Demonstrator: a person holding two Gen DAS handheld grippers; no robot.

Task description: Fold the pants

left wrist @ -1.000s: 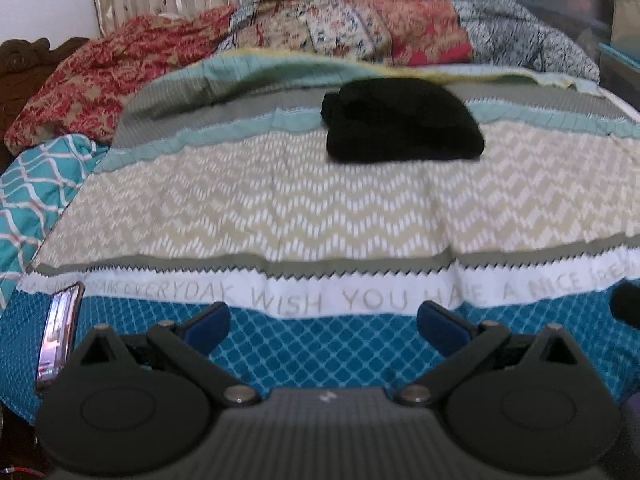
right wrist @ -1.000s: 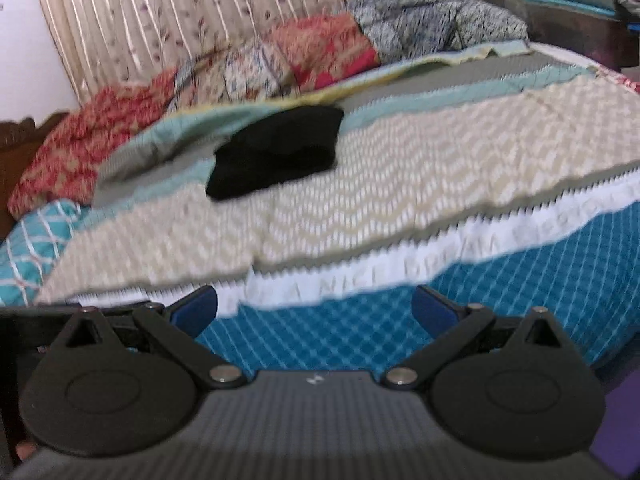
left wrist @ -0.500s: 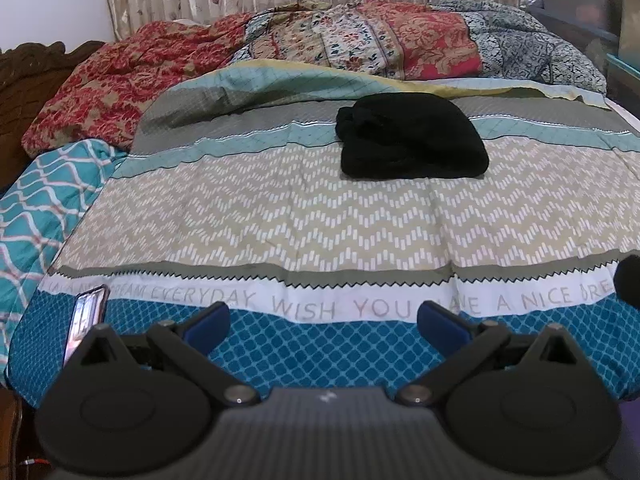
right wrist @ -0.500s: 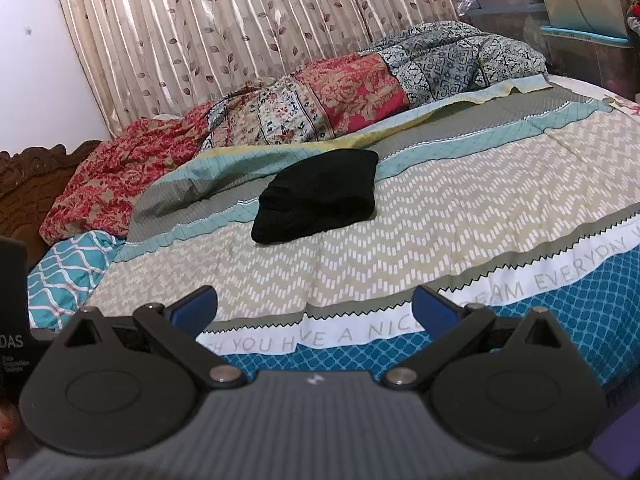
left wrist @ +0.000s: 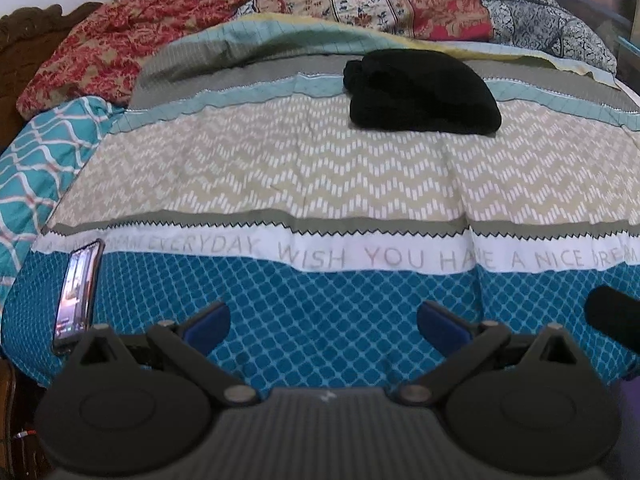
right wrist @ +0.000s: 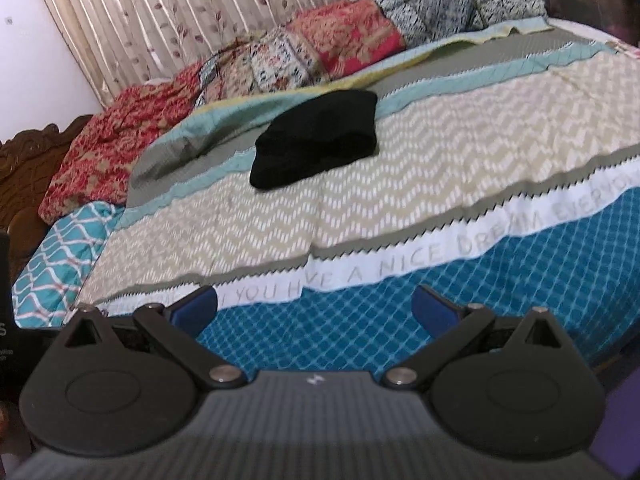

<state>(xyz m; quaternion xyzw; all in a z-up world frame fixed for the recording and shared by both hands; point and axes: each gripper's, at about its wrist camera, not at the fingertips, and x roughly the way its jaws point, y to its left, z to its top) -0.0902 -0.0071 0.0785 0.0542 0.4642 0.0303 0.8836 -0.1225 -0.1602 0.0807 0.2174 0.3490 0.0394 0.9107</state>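
Observation:
A bundle of black pants [left wrist: 420, 94] lies crumpled on the far middle of the bed, over the grey and light-teal stripes; in the right wrist view the pants [right wrist: 316, 140] sit left of centre. My left gripper [left wrist: 324, 324] hovers open above the blue-checked near edge of the bedspread, far short of the pants, with nothing between its blue pads. My right gripper [right wrist: 314, 310] is open too, empty, over the same blue band to the right. A dark part of the right gripper [left wrist: 612, 316] shows at the left view's right edge.
A phone [left wrist: 78, 292] lies on the bed's near left corner. A patterned bedspread [left wrist: 320, 184] covers the bed. Quilts and pillows [left wrist: 360, 0] are heaped along the far side below a curtain [right wrist: 180, 12]. A carved wooden headboard [right wrist: 28, 176] stands at the left.
Both views shifted: the cameras tipped up half a second ago and have come back down and closer to the bed. The pants have not moved. Both grippers stay open.

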